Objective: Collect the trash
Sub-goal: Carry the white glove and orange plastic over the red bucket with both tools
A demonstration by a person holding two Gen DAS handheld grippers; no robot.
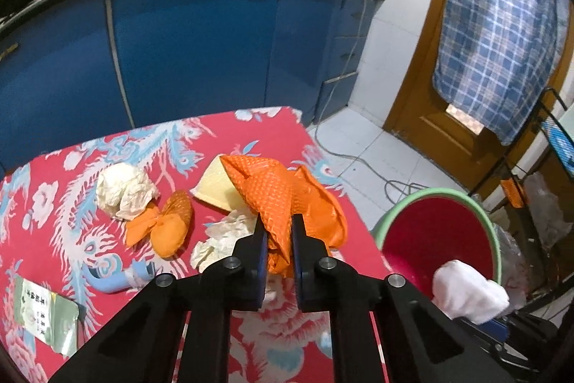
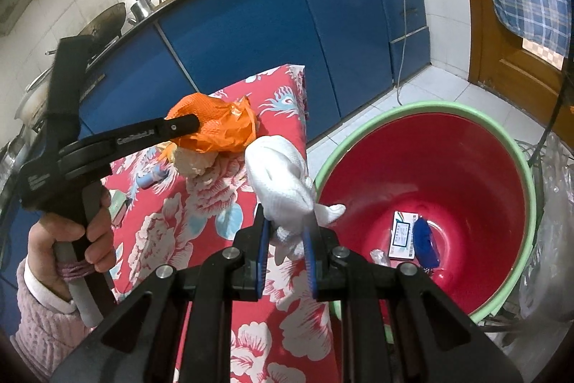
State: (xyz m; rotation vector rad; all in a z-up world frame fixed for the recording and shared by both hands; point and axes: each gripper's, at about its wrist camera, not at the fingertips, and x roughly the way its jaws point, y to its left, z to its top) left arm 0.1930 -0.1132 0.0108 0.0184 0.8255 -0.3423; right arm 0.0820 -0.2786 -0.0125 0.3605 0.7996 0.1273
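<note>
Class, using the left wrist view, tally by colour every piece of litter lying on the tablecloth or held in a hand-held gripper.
Orange: 2, orange glove, knotted piece
White: 3, paper ball, tissue, white glove
Pale yellow: 1, sheet
Light blue: 1, strip
Green: 1, packet
Total: 8

Black handheld grippers, pink fleece sleeve

Both the left gripper (image 1: 275, 232) and the right gripper (image 2: 287, 232) have matte black linkages, silver pivot screws and blue pads; a fuzzy pink sleeve (image 2: 39, 322) with a white cuff.
</note>
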